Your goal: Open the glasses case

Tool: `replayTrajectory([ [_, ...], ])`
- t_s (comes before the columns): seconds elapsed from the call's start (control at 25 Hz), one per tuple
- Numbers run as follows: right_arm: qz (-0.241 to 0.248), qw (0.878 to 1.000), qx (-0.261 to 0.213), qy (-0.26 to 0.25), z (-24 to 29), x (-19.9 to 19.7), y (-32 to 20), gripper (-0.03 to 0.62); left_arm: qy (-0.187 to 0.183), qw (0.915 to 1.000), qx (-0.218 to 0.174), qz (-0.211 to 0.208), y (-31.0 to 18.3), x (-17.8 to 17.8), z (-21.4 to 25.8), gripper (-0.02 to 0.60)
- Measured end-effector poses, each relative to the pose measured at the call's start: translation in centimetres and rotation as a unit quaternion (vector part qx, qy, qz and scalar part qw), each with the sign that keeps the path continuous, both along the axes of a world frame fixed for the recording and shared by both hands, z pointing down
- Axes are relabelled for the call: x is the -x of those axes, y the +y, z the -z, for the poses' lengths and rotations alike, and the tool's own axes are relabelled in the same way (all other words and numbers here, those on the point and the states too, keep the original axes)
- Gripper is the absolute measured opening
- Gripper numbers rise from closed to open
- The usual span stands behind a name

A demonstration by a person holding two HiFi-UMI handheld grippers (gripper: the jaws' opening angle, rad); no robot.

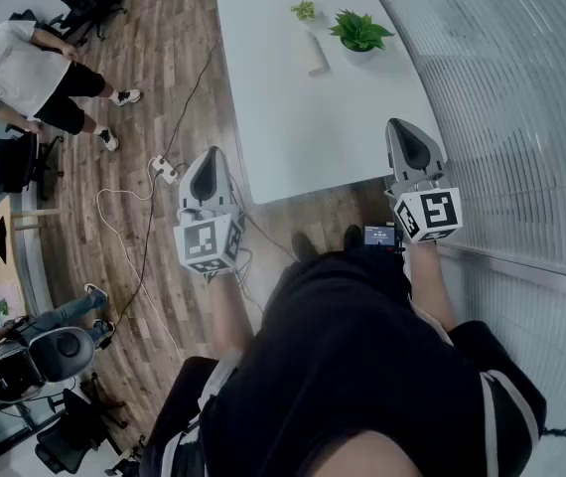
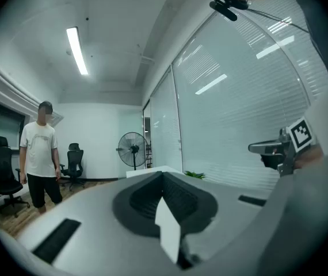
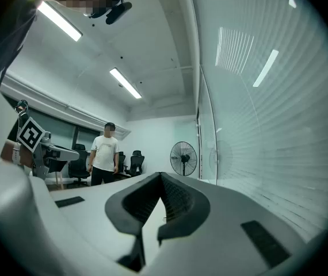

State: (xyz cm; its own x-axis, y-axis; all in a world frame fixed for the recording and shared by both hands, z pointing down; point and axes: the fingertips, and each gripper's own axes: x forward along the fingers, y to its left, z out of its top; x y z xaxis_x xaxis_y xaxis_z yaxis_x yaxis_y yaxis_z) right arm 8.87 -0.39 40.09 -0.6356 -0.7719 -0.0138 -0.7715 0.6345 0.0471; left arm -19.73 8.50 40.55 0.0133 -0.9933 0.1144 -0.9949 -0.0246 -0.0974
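A pale oblong object [image 1: 313, 53], possibly the glasses case, lies far up the white table [image 1: 303, 137], beside two small potted plants [image 1: 359, 33]. Both grippers hang in the air at the table's near end, well short of it. My left gripper [image 1: 211, 154] is over the wooden floor left of the table corner; its jaws meet at the tip [image 2: 162, 175] with nothing between them. The right gripper [image 1: 398, 125] is over the table's near right corner, its jaws likewise closed and empty [image 3: 161, 174]. Each gripper view looks level across the room, and the pale object is hidden in both.
A person in a white shirt [image 1: 25, 68] stands on the floor far left, near office chairs [image 1: 5, 162]. A cable and power strip [image 1: 164, 170] lie on the floor. A blinded glass wall [image 1: 521, 117] runs along the right. A fan [image 2: 132, 149] stands beyond the table.
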Motion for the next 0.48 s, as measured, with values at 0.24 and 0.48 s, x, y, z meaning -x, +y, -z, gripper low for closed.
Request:
replayTrajectory([
  [0.24, 0.0, 1.0, 0.003, -0.001, 0.04, 0.09, -0.12, 0.015, 0.0, 1.0, 0.004, -0.002, -0.23, 0.05, 0.01, -0.001],
  [0.48, 0.012, 1.0, 0.006, -0.011, 0.29, 0.03, 0.06, 0.015, 0.0, 1.0, 0.005, -0.006, -0.39, -0.34, 0.14, 0.0],
])
